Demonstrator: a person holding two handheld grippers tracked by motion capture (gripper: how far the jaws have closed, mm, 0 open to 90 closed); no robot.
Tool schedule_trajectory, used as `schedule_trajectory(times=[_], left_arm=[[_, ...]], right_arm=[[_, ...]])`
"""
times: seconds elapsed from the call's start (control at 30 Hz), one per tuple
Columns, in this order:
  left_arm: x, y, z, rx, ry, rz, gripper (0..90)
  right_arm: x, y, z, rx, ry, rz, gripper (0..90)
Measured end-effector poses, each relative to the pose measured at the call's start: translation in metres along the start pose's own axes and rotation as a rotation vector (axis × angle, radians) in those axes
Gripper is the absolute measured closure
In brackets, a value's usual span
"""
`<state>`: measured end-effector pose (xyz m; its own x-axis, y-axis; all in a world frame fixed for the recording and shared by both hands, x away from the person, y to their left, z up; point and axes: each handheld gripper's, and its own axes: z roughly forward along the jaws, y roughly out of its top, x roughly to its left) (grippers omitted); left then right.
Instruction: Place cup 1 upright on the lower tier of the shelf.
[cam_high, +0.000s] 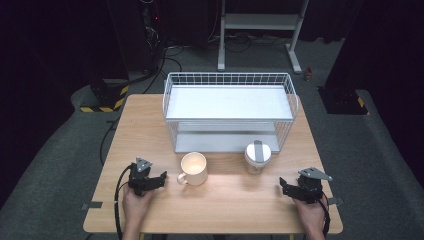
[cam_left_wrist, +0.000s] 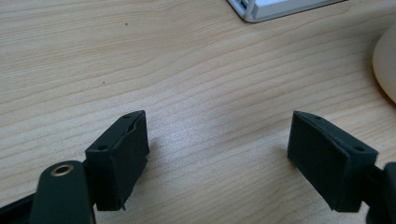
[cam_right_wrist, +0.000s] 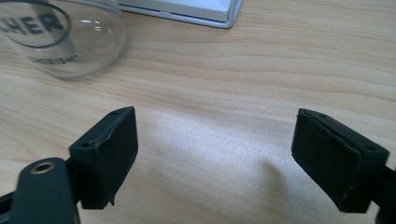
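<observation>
Dark floor rings your tabletop (cam_high: 150, 215). Both hand-held grippers, left (cam_high: 159, 181) and right (cam_high: 283, 186), gape empty; reaching carelessly toward twelve o'clock could topple the mug (cam_high: 193, 168) or clear cup (cam_high: 257, 157).

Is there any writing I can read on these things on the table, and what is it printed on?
"HER": end of a larger word cut off by the picture's edge, inside an oval on the clear cup.
"CHERISH": smaller line beneath it on the same cup, partly blurred, so the reading is unsure.
Cream mug: no writing visible.

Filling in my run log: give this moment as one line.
left gripper: open, beside mug | right gripper: open, near lidded cup | rack: empty
</observation>
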<state>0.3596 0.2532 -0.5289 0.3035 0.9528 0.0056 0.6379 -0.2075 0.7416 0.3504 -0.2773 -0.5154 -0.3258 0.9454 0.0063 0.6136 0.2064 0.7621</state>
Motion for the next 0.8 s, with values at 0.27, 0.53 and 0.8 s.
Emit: schedule_trajectory(times=[0.27,0.53,0.8], left_arm=[[0.000,0.000,0.000,0.001,0.000,-0.002,20.6],[0.000,0.000,0.000,-0.001,0.001,-0.003,20.5],[0.001,0.000,0.000,-0.002,0.003,-0.002,20.6]], right_arm=[[0.016,0.002,-0.012,-0.065,0.037,-0.015,17.2],[0.029,0.001,-0.008,-0.058,0.066,-0.060,15.4],[0.042,0.005,-0.008,-0.082,0.067,-0.094,14.1]])
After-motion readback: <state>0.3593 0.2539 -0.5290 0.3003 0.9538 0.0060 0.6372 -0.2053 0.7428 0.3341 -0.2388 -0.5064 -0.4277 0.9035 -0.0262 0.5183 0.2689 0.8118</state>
